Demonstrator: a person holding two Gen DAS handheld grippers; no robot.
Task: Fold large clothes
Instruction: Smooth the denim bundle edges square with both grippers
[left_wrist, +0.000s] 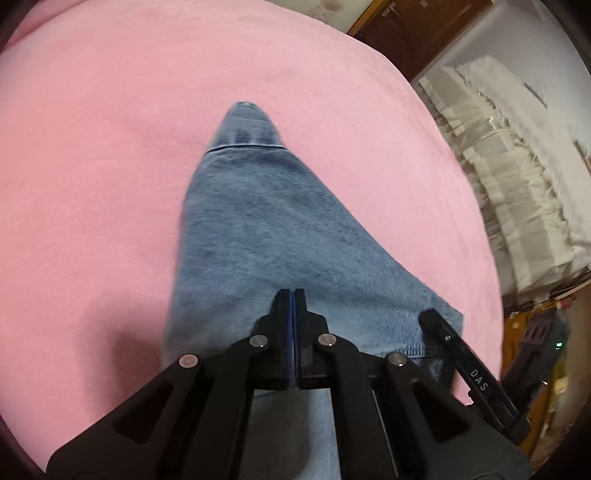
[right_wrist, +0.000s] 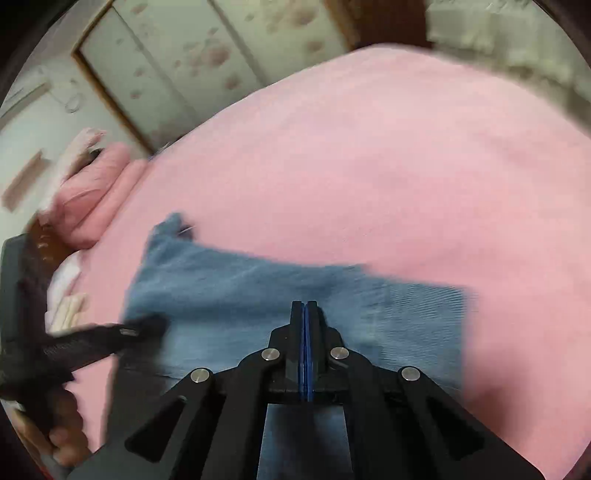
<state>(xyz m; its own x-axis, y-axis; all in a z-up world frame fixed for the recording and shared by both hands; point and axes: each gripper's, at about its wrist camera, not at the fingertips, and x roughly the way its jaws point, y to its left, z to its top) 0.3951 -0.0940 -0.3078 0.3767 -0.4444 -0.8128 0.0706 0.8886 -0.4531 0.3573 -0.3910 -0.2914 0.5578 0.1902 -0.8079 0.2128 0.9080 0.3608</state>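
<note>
A pair of light blue jeans (left_wrist: 258, 229) lies on a pink bed cover (left_wrist: 92, 166). In the left wrist view the jeans run away from me to a narrow far end. My left gripper (left_wrist: 292, 295) is shut on the near edge of the jeans, with denim passing under the fingers. The right gripper's finger (left_wrist: 443, 332) shows at the jeans' right corner. In the right wrist view the jeans (right_wrist: 258, 295) lie across the pink cover (right_wrist: 406, 166). My right gripper (right_wrist: 304, 306) is shut on the denim. The left gripper (right_wrist: 110, 336) shows blurred at the jeans' left edge.
White ruffled bedding (left_wrist: 517, 177) lies beyond the bed's right side, with a wooden door (left_wrist: 406, 26) behind. Pink pillows (right_wrist: 96, 188) and a floral wardrobe (right_wrist: 207, 55) stand at the left in the right wrist view. Clutter (left_wrist: 535, 343) sits by the bed's right edge.
</note>
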